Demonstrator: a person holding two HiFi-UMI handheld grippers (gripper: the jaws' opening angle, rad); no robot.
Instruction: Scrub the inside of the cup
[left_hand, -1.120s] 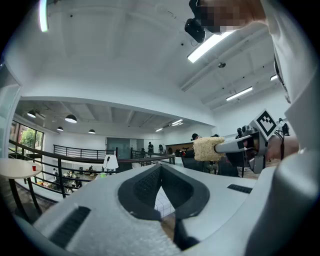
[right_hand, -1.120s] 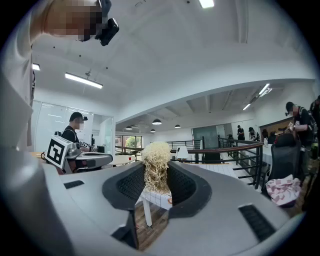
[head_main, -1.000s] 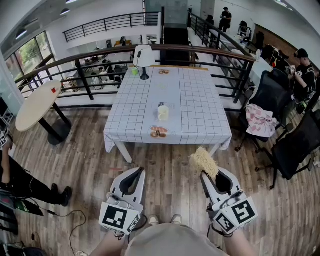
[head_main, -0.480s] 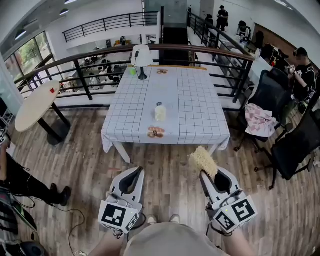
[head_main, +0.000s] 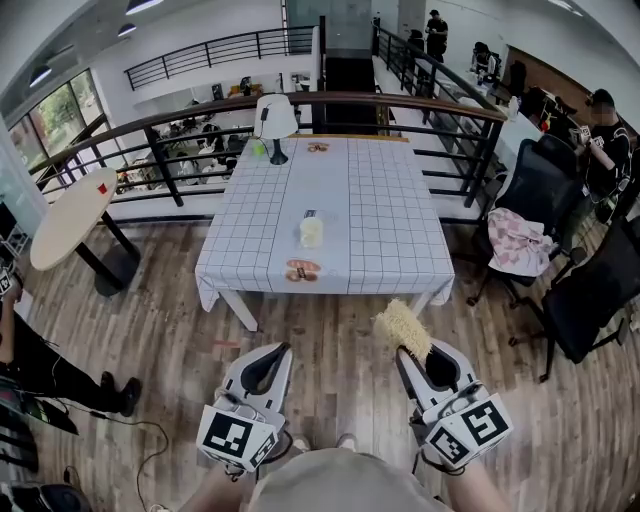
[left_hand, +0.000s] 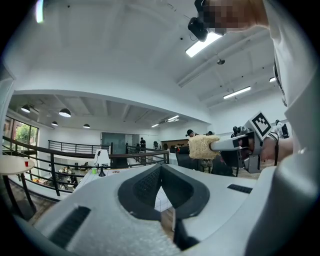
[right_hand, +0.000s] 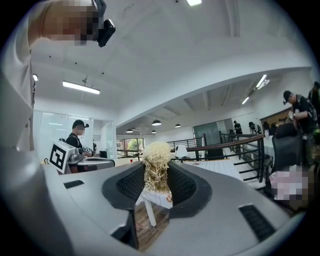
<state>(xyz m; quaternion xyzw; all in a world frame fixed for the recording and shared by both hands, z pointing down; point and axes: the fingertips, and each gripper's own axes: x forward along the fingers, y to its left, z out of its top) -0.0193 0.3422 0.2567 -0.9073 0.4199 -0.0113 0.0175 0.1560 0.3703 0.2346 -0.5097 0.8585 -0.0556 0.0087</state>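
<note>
Cup: the pale cup (head_main: 311, 232) stands near the middle of the table (head_main: 390, 215), well apart from both grippers.
Right gripper: the right gripper (head_main: 412, 350) waits off the table's near edge. Its fingers pinch the bottom of a stringy loofah scrubber (head_main: 402, 327).
Left gripper: the left gripper (head_main: 277, 350) is also off the table's near edge. Its fingers are pressed together with nothing between them.
Slip: the scrubber is soft, so hard rubbing could pull it out.
Tip: the cup may fall or slide unless the left gripper opens and holds it first.
Bump: a small dish (head_main: 301, 270) sits between the cup and the table's near edge, so a reach could knock it.
</note>
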